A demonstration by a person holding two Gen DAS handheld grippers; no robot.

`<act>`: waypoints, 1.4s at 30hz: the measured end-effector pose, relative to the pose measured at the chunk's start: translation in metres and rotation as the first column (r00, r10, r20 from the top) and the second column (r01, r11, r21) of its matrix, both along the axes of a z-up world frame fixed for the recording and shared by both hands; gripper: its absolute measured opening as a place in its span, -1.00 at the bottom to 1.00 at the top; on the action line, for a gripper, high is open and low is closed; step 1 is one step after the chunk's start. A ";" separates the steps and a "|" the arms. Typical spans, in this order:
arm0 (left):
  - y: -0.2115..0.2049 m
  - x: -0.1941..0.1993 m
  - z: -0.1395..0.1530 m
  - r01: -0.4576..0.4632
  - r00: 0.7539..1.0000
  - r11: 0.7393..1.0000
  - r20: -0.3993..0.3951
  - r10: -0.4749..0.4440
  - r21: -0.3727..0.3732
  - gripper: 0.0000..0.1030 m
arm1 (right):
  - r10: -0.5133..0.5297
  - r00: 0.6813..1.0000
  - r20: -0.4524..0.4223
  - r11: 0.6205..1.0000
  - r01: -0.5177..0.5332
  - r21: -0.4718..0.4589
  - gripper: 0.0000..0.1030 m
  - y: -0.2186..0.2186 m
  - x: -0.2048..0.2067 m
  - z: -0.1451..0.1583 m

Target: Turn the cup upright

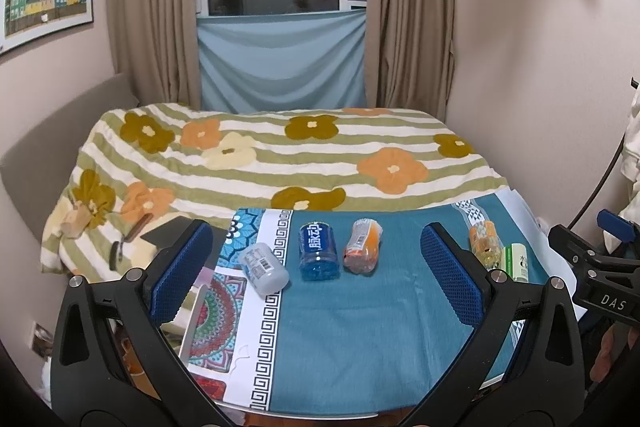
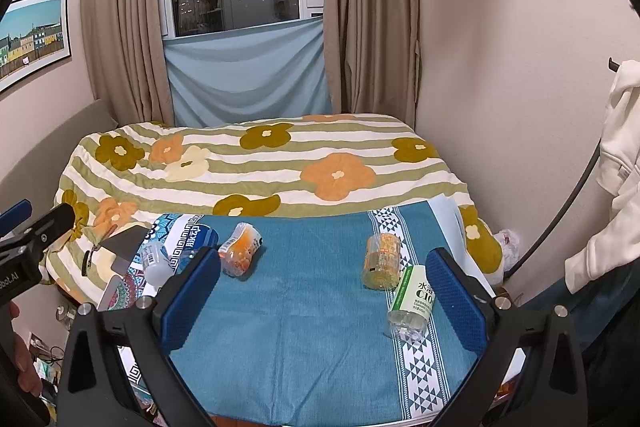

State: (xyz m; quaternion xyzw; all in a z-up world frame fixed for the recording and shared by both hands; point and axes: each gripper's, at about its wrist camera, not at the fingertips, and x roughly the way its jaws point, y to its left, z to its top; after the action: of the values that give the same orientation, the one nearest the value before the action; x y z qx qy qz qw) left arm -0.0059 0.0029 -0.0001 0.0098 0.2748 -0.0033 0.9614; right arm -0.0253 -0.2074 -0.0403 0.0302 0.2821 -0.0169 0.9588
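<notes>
Several plastic bottles lie on their sides on a teal tablecloth (image 1: 352, 339): a clear one (image 1: 264, 269), a blue-labelled one (image 1: 318, 251), an orange one (image 1: 362, 247), a yellow one (image 1: 485, 242) and a green-labelled one (image 1: 516, 261). In the right wrist view they show as clear (image 2: 157, 263), blue (image 2: 198, 241), orange (image 2: 240, 254), yellow (image 2: 381, 261) and green-labelled (image 2: 412, 303). My left gripper (image 1: 316, 267) is open and empty, above the cloth short of the bottles. My right gripper (image 2: 324, 297) is open and empty; the green-labelled bottle lies just inside its right finger.
A bed with a flowered striped blanket (image 1: 280, 155) lies behind the table. A patterned cloth and a laptop edge (image 1: 196, 319) sit at the table's left. Curtains and a window stand at the back. A white garment (image 2: 624, 131) hangs at the right.
</notes>
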 end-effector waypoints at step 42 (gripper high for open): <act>-0.002 -0.002 0.002 0.005 1.000 1.000 0.007 -0.005 0.003 1.00 | 0.005 1.000 0.007 1.000 -0.005 0.013 0.99 0.001 -0.006 0.007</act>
State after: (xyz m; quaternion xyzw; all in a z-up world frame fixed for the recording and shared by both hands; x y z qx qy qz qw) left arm -0.0081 0.0006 0.0016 0.0122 0.2713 -0.0054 0.9624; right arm -0.0311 -0.2065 -0.0332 0.0360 0.2790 -0.0124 0.9595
